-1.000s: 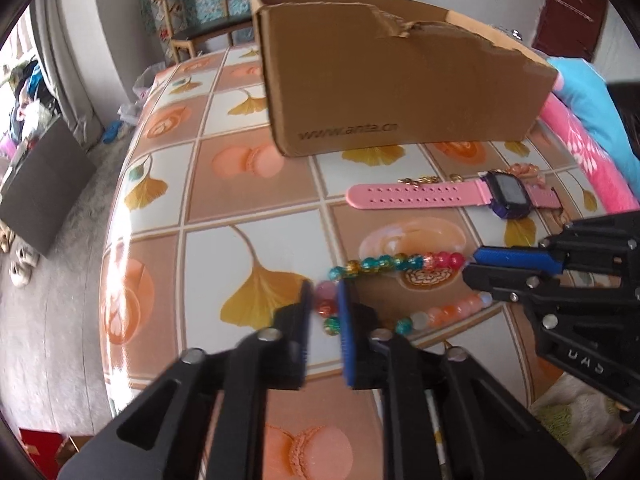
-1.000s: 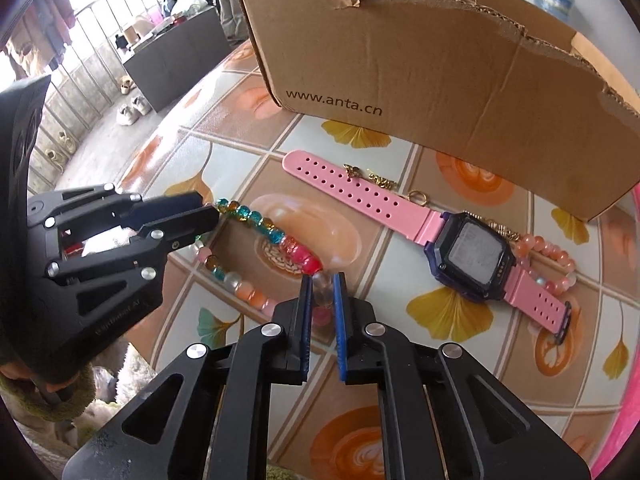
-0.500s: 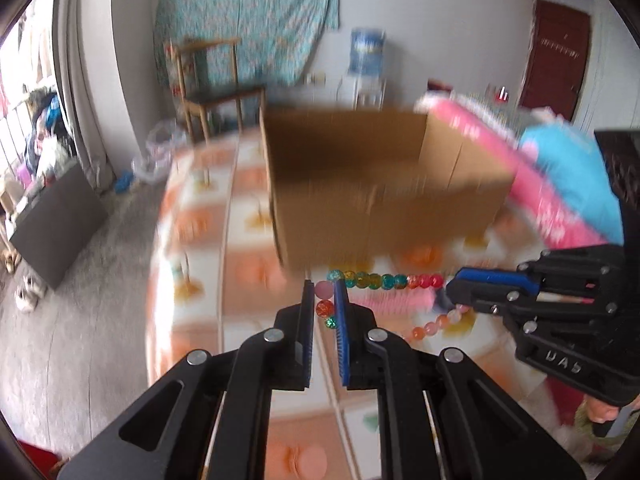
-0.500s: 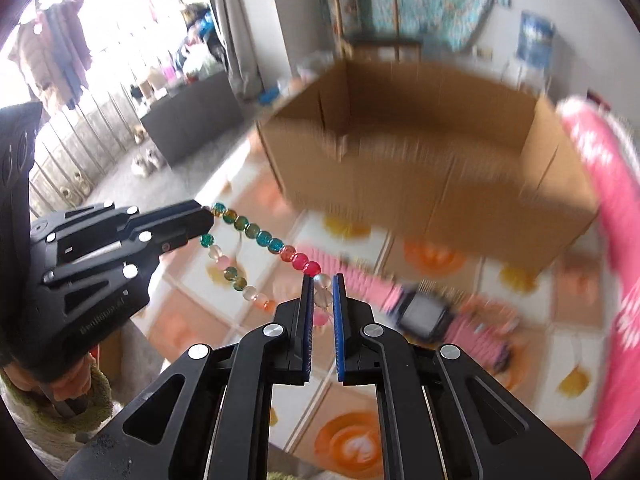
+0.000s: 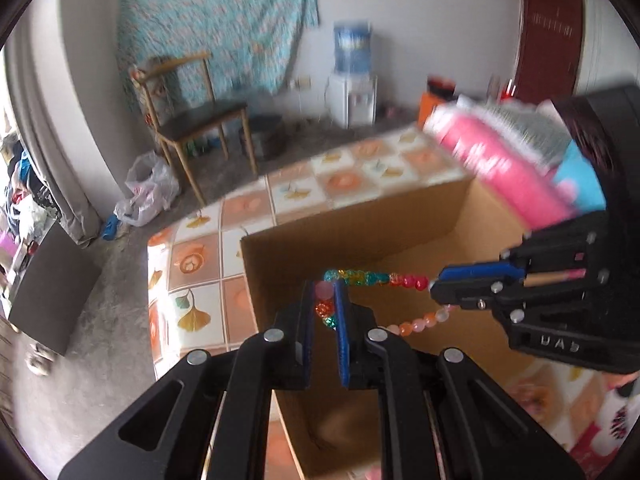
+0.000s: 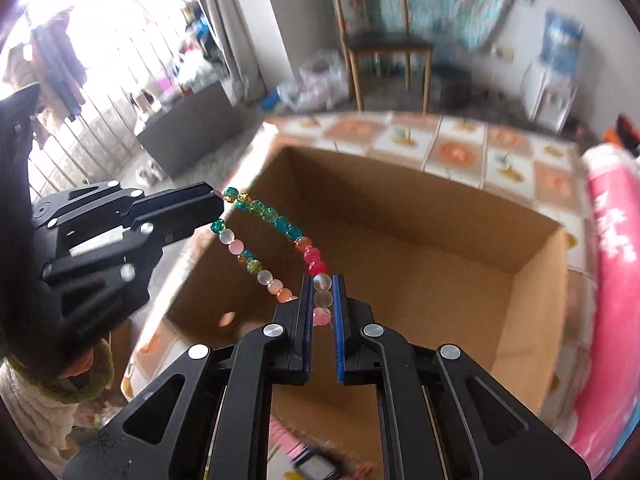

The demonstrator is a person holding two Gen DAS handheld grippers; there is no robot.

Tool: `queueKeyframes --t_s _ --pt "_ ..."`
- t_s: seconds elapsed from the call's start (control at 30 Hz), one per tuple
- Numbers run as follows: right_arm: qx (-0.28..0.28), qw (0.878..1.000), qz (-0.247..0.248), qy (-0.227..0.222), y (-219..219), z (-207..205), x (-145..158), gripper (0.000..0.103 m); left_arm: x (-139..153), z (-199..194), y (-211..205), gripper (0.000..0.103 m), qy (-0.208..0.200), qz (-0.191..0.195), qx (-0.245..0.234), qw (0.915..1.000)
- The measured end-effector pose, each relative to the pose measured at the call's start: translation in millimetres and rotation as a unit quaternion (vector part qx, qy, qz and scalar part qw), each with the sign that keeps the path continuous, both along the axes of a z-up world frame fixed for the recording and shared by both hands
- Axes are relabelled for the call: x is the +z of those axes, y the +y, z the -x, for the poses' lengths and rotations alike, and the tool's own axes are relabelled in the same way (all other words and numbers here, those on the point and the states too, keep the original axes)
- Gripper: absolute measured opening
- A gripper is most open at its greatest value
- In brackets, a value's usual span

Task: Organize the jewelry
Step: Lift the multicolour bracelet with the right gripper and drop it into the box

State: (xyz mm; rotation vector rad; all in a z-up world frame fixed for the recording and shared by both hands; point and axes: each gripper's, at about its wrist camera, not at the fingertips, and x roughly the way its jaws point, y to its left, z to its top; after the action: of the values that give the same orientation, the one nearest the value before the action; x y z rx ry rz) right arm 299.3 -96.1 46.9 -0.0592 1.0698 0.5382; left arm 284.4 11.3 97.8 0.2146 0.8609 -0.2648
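A bracelet of coloured beads [image 5: 368,278] hangs stretched in the air between my two grippers, above the open cardboard box [image 5: 420,236]. In the left wrist view, my left gripper [image 5: 324,286] is shut on a pink bead at one end. My right gripper [image 5: 436,283] comes in from the right, shut on the other end. In the right wrist view, the right gripper [image 6: 323,284] pinches pale beads, and the bracelet [image 6: 272,216] runs in two strands to the left gripper [image 6: 218,205]. The box [image 6: 400,216] lies open below. A blurred pink watch [image 6: 312,464] shows at the bottom edge.
The box stands on a table [image 5: 200,256] covered in an orange and white leaf-pattern cloth, whose edge drops to the floor on the left. A rolled pink and blue quilt [image 5: 512,168] lies beside the box. A wooden chair [image 5: 192,120] and a water dispenser [image 5: 352,80] stand beyond.
Both grippers have risen off the table with the bracelet held between them and moved forward over the open box. The pink watch stayed behind on the table.
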Motion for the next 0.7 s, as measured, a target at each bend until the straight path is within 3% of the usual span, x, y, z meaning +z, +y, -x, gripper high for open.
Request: queueKeyframes --t_s 0.23,0.43,0.63,0.7 --pt "0.013 0.994 -0.001 0.111 17 -80 -55 0.007 -63 -70 -16 0.01 0.083 -0.099 0.0 0.9916" --pt "0.022 0.991 0.016 0.133 27 -104 -86 0.008 -80 -90 -16 0.011 0.109 -0.124 0.004 0.9863" --pt "0.016 0.991 0.014 0.133 25 -113 -95 0.024 -79 -95 -13 0.011 0.113 -0.12 0.008 0.9863" --pt "0.009 0.992 0.017 0.128 21 -113 -93 0.025 -75 -93 -10 0.011 0.113 -0.108 0.011 0.9877"
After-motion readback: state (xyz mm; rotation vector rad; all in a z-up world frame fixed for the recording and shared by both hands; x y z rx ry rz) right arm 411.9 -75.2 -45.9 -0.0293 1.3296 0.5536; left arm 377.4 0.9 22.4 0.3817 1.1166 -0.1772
